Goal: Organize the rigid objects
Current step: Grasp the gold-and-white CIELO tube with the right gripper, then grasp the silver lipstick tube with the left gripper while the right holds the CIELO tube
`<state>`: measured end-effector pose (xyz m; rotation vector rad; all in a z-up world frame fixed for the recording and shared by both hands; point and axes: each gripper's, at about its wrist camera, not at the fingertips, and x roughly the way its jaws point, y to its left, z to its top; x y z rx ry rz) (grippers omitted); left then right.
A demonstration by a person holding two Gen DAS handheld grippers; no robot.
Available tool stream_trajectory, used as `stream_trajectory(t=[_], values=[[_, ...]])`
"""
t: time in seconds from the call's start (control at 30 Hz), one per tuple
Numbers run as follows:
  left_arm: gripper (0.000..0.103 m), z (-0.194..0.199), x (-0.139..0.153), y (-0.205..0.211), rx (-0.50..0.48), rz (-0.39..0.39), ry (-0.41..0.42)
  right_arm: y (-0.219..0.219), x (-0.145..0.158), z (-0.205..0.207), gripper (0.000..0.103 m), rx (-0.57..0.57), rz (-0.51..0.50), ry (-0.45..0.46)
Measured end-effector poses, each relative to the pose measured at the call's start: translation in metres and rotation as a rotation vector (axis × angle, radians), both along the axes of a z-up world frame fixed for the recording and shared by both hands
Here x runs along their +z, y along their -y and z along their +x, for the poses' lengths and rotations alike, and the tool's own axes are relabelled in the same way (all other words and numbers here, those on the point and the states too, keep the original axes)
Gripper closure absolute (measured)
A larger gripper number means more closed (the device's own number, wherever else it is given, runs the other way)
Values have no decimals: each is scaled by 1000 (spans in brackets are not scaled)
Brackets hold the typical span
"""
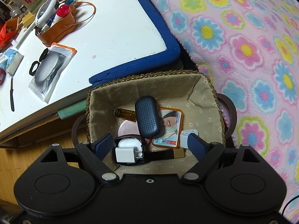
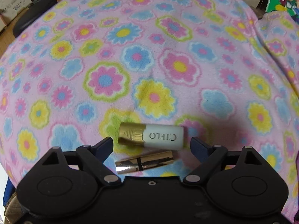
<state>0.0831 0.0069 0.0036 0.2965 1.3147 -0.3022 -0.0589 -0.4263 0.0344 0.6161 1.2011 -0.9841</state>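
The right gripper [image 2: 151,145], jaws apart, hovered near the light, stiff, slippery CIELO tube [image 2: 152,136], best gripped mid-barrel.

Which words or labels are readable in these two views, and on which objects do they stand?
"CIELO": on the white and gold tube, lying upside down to the camera on the flowered blanket.
Print on the orange-edged card in the basket: too small to read.
Boxes behind the desk: blurred.

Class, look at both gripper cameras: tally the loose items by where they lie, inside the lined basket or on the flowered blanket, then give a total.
In the basket: 7 (amber bottle, checked case, picture card, pink disc, round case with charger, black bar, white piece)
On the blanket: 2 (CIELO bottle, metallic tube)
Total: 9
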Motion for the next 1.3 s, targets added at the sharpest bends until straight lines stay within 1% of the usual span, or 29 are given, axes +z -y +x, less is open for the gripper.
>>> stream_trajectory(t=[0.1, 0.2, 0.33, 0.4, 0.5, 0.57, 0.63, 0.7, 0.77, 0.93, 1.0, 1.13, 1.2, 1.27, 1.3], values=[[19, 0, -2, 1, 9, 18, -2, 4, -9, 1, 20, -11, 22, -17], [19, -1, -3, 5, -2, 20, -6, 7, -13, -3, 20, -14, 37, 2], [19, -6, -5, 13, -36, 20, -16, 9, -10, -11, 20, 2, 50, 25], [19, -10, -6, 19, -59, 17, -18, 12, -7, -21, 20, -4, 48, 32], [19, -16, -3, 29, -85, -15, -32, 19, -1, -42, 20, -15, 41, 36], [20, -22, 3, 44, -90, -23, -20, 24, 2, -58, 20, -17, 29, 34], [20, -32, 10, 65, -110, -35, -11, 27, 5, -76, 20, -15, 16, 29], [20, -43, 18, 94, -151, -58, -18, 31, 8, -95, 20, -11, 5, 28], [20, -57, 27, 127, -217, -82, -27, 33, 10, -114, 20, -8, -1, 31], [18, -102, 52, 228, -423, -114, -2, 32, 19, -153, 20, 1, -23, 63], [17, -116, 57, 265, -475, -133, -9, 32, 21, -165, 20, -4, -30, 82], [17, -139, 57, 324, -566, -147, -28, 34, 26, -180, 19, -6, -9, 131], [17, -145, 53, 342, -594, -136, -23, 36, 30, -183, 20, -4, -5, 157], [17, -147, 48, 355, -601, -120, -11, 36, 31, -183, 20, -1, -11, 169], [17, -145, 45, 360, -596, -114, -7, 36, 31, -182, 25, 2, -15, 171]])
